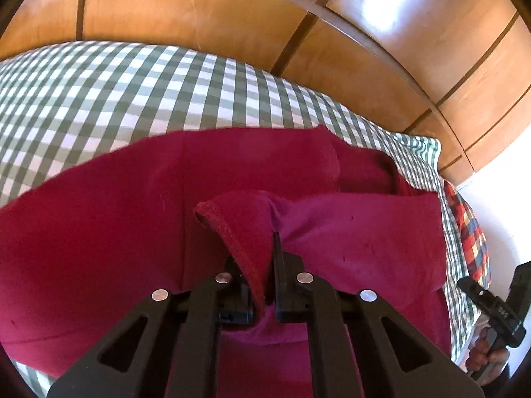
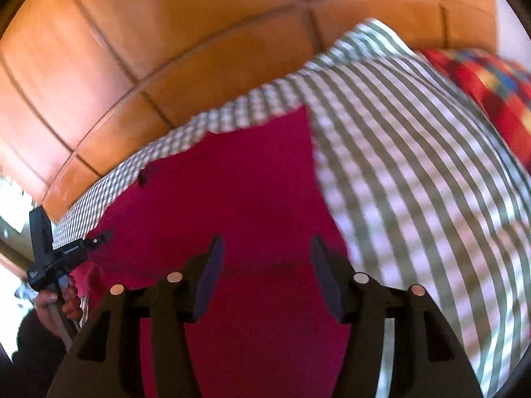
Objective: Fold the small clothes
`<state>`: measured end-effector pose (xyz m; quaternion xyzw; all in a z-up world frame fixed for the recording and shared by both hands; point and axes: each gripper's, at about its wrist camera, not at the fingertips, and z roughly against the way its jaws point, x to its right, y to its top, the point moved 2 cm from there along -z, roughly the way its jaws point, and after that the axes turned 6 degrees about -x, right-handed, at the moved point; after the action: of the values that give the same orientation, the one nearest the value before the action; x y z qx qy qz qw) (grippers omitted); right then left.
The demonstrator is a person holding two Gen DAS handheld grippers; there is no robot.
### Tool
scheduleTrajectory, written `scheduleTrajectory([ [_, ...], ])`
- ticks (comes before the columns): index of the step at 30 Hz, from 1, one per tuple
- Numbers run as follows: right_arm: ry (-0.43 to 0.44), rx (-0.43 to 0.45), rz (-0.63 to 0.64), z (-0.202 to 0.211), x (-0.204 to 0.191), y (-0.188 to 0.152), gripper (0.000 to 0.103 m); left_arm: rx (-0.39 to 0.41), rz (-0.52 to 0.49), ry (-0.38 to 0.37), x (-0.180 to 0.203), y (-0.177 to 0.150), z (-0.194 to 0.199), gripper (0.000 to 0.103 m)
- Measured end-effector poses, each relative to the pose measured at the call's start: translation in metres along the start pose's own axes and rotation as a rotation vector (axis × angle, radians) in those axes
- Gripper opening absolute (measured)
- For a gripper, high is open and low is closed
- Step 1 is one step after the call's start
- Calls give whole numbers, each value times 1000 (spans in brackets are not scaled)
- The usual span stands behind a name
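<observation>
A crimson garment (image 1: 116, 219) lies spread on a green-and-white checked bed cover (image 1: 99, 93). My left gripper (image 1: 262, 265) is shut on a hemmed corner of the garment (image 1: 245, 229), which stands up between the jaws. My right gripper (image 2: 265, 272) is open and empty, just above the garment (image 2: 252, 182) near its right edge. The right wrist view is blurred. The left gripper also shows at the far left of the right wrist view (image 2: 99, 237), at the garment's left edge.
A wooden panelled wardrobe (image 1: 205, 10) stands behind the bed. A red, yellow and blue plaid cloth (image 1: 471, 232) lies at the bed's right side, also in the right wrist view (image 2: 491, 89). A white wall (image 1: 501, 179) is at the right.
</observation>
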<state>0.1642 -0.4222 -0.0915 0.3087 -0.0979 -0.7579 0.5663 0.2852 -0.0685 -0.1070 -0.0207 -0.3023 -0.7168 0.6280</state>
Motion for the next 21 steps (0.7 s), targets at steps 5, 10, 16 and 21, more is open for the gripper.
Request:
scheduleTrajectory([
  [5, -135, -93, 123, -63, -31, 6, 64, 7, -19, 93, -4, 8, 1, 12],
  [10, -230, -90, 192, -85, -36, -6, 69, 35, 51, 171, -46, -4, 29, 18],
  [16, -210, -32, 197, -48, -54, -28, 81, 110, 262, 127, -118, -53, 93, 18],
  [21, -176, -23, 258, -40, -82, -70, 82, 245, 511, 179, -192, -115, 159, 47],
])
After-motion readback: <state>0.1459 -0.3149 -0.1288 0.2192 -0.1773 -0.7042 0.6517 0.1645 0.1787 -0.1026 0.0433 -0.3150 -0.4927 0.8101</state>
